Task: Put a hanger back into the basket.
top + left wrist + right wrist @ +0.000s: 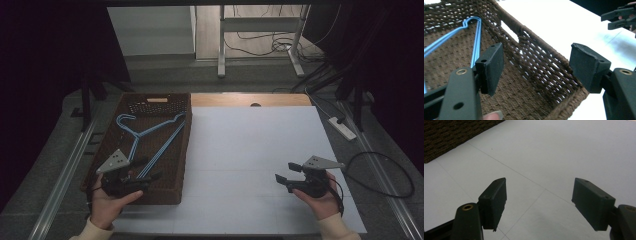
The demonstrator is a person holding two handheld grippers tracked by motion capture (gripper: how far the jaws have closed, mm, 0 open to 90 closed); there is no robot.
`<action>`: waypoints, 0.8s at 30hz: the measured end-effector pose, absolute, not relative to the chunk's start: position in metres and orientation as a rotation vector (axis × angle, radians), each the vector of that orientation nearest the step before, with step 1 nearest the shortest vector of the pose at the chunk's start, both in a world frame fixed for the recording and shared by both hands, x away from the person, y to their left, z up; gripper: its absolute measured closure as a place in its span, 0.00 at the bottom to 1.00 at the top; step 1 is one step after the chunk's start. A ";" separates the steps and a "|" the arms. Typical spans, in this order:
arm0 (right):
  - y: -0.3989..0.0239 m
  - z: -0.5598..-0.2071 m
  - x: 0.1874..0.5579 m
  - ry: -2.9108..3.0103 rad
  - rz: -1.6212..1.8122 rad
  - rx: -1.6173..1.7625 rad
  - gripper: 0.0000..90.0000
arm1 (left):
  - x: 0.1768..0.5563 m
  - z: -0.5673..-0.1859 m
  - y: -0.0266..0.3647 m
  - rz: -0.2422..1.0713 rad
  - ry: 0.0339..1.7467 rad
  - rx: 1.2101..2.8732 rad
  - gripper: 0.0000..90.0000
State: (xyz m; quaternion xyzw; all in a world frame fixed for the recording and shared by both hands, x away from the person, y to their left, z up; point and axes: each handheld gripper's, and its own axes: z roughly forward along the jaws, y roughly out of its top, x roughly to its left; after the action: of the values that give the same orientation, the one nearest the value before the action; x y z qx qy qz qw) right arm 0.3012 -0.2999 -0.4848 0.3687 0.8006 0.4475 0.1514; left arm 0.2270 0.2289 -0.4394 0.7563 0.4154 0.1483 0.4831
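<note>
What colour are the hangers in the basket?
Blue; the hangers in the brown woven basket show best in the high view.

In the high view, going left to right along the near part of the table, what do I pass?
Left hand-held gripper over the brown wicker basket → bare white table surface → right hand-held gripper → black cable loop on the floor.

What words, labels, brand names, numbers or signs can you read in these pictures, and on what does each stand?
None can be read.
The pale tag on the far wall of the woven basket is too small and blurred to show any writing.
The blue hangers, the white table and both hand-held grippers show no writing.
</note>
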 end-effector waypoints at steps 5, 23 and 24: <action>-0.300 -0.484 0.301 2.297 1.283 1.057 0.32 | 0.223 -0.448 0.224 0.334 1.006 1.852 0.31; -0.300 -0.483 0.301 2.292 1.288 1.042 0.32 | 0.219 -0.455 0.220 0.348 0.988 1.854 0.31; -0.300 -0.483 0.301 2.292 1.288 1.042 0.32 | 0.220 -0.455 0.220 0.345 0.988 1.855 0.31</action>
State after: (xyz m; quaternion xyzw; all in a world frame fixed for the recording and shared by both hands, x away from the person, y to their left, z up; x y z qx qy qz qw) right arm 0.3010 -0.3004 -0.4829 0.3640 0.8005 0.4498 0.1563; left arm 0.2196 0.2204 -0.4549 0.7618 0.4058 0.1416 0.4847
